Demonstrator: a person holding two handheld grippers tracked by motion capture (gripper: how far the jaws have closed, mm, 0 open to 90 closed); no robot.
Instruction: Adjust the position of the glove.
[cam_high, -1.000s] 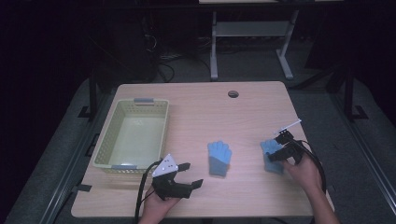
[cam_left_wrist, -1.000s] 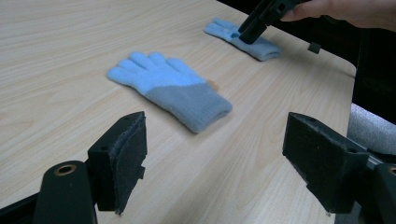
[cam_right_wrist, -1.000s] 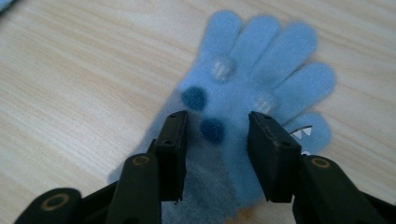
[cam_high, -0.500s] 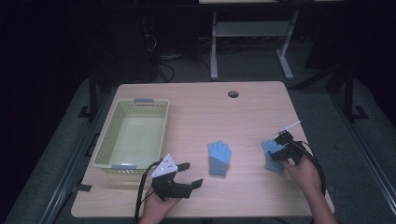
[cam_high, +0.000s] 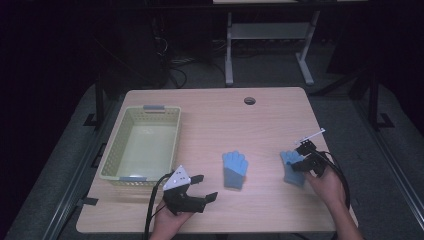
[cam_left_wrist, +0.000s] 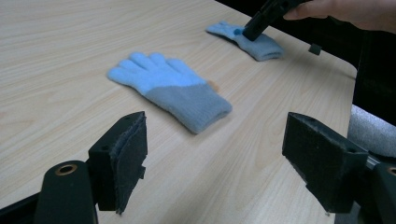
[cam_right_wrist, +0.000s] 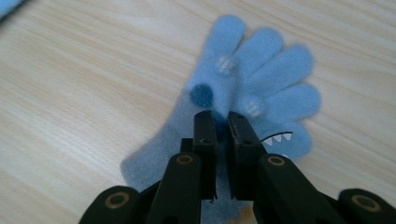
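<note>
Free room: bare light wooden tabletop (cam_high: 220, 120) across the far half and between the 2 gloves. Obstacles: pale yellow plastic lattice basket (cam_high: 142, 142) along the left edge; flat blue-and-grey knitted glove (cam_high: 235, 169) at centre; second blue knitted glove (cam_high: 291, 167) near the right edge.

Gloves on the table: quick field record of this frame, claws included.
right glove: flat on table, right claw pinched on its fabric, jaws nearly together
middle glove: flat on table, untouched, fingers pointing away from the person
left claw: jaws wide apart, holds nothing, facing the middle glove
basket: at the table's left, nothing seen inside
table: light wood, round hole near far edge
</note>
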